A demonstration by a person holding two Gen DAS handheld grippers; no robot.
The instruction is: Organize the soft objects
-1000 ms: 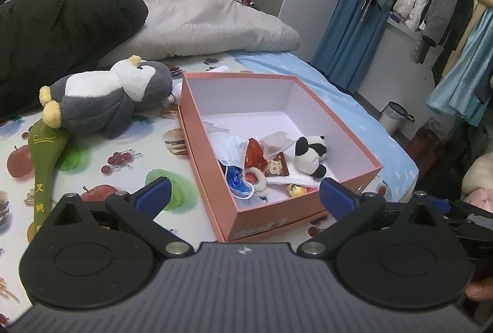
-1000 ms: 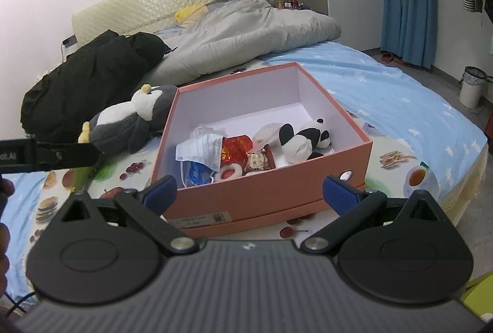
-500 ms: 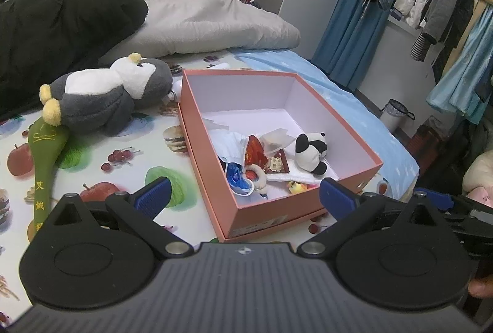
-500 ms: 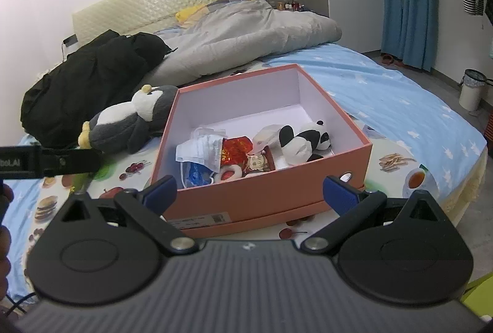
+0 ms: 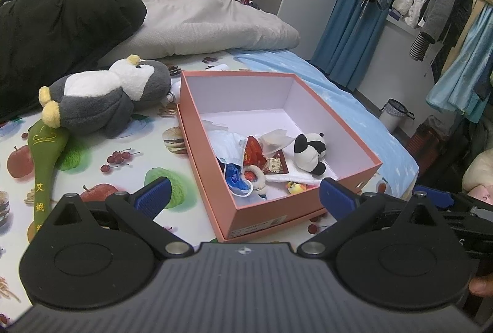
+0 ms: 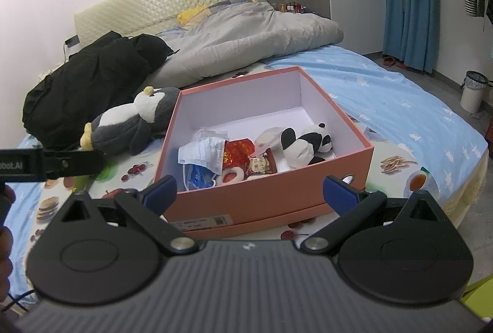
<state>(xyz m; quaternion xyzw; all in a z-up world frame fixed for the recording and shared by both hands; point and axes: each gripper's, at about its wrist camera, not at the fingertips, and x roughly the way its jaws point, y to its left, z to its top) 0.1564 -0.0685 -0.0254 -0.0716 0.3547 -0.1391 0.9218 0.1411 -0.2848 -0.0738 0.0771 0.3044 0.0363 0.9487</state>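
The penguin toy [image 5: 101,104], the big soft thing not yet put away, lies on its side on the bed just left of the pink box [image 5: 212,178], its head nearly touching the box's far left corner.

The left gripper [image 5: 243,194] hovers over the near corner of the box with its blue-tipped fingers spread wide and nothing between them. The right gripper [image 6: 251,189] hangs in front of the box's near wall, equally wide and empty.

Inside the box, near its front, sit a small panda toy [image 5: 309,152], a crumpled face mask [image 5: 228,146] and some red packets [image 5: 254,151]. A green padded mallet [image 5: 44,160] lies left of the box, its head touching the penguin's feet.

The penguin looks light, squashy and fuzzy, so unlikely to slip or break. I judge the plump grey belly the best hold; a wing or foot would let it dangle and swing.
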